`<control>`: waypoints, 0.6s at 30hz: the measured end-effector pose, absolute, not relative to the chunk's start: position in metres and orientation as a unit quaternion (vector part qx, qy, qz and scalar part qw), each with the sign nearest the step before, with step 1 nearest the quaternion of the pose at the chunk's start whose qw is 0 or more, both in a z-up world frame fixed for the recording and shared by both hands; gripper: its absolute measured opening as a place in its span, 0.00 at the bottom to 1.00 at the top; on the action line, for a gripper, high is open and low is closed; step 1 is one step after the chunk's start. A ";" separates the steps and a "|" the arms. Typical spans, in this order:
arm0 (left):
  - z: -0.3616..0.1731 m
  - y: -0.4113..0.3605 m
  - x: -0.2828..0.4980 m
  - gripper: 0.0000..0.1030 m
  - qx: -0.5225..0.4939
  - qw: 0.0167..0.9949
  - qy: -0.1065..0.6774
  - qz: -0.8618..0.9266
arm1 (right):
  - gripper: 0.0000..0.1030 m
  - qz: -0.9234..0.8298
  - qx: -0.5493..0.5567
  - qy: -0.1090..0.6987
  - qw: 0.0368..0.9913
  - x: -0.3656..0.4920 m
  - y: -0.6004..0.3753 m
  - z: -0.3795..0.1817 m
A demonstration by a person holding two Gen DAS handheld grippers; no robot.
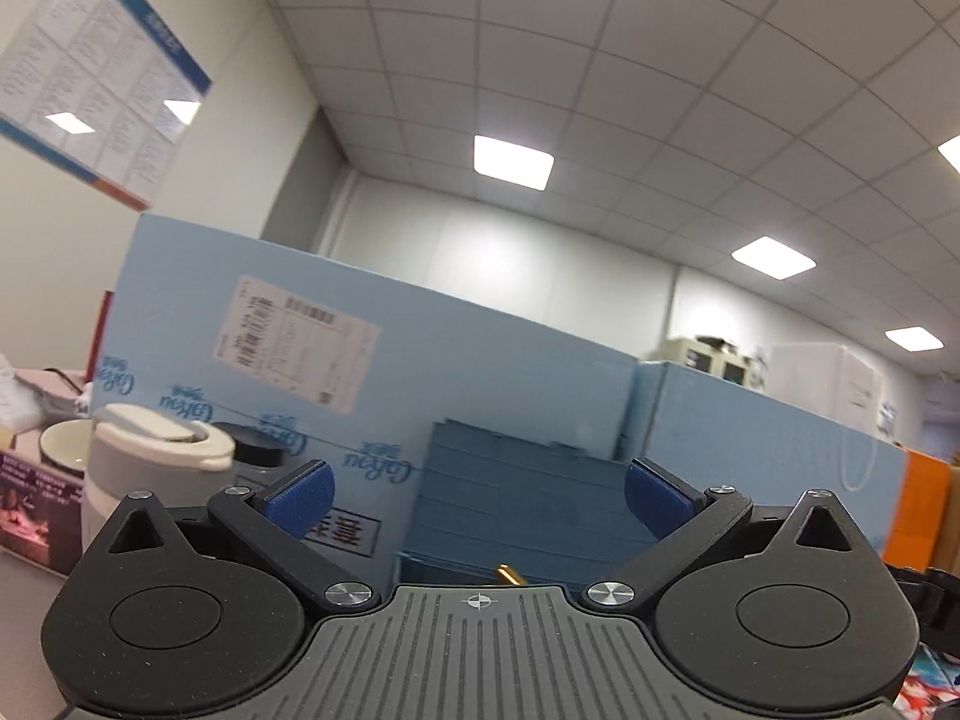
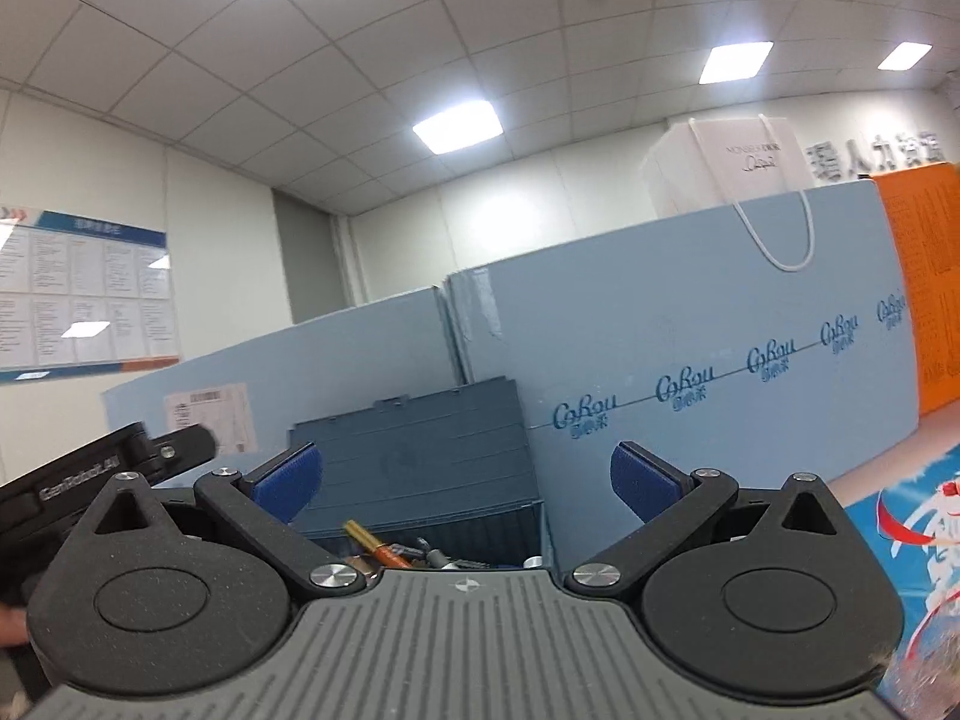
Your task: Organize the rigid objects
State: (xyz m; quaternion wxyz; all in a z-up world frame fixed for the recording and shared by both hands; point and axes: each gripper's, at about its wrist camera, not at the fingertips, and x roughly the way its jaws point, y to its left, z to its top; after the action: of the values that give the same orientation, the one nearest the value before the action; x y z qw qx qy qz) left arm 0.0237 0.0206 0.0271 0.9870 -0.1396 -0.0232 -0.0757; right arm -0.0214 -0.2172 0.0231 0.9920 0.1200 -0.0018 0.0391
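The blue tool case (image 2: pixel 414 468) stands open on the bench straight ahead of both tongs, its ribbed lid upright against the pale blue cartons (image 2: pixel 690 348), with drill bits (image 2: pixel 390 549) and other small metal parts lying loose in its tray. The left tongs (image 1: pixel 477 498) and the right tongs (image 2: pixel 465 483) both gape wide and hold nothing. Both views are low and level, so the tray floor is mostly hidden; a blind reach could nudge the lid or scatter bits. The lidded cup (image 1: pixel 150 468) beside the left tongs could tip.
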 end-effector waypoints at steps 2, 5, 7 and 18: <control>0.020 0.021 0.025 1.00 -0.142 0.987 -0.031 -0.069 | 1.00 0.030 0.119 0.004 0.992 -0.016 -0.216 0.015; 0.010 0.020 0.024 1.00 -0.132 0.988 -0.047 -0.065 | 1.00 0.041 0.123 0.027 0.991 -0.012 -0.212 0.000; 0.005 0.018 0.023 1.00 -0.116 0.990 -0.047 -0.068 | 1.00 0.054 0.117 0.036 0.991 -0.011 -0.209 -0.007; -0.001 0.009 0.016 1.00 -0.079 0.993 -0.073 -0.055 | 1.00 0.000 0.095 0.011 0.995 -0.021 -0.209 -0.015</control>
State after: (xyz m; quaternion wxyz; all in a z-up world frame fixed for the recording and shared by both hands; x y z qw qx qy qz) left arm 0.0162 0.0092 -0.0010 0.9927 -0.0787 -0.0728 -0.0546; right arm -0.0210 -0.2092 -0.0154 0.9954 0.0949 0.0110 0.0005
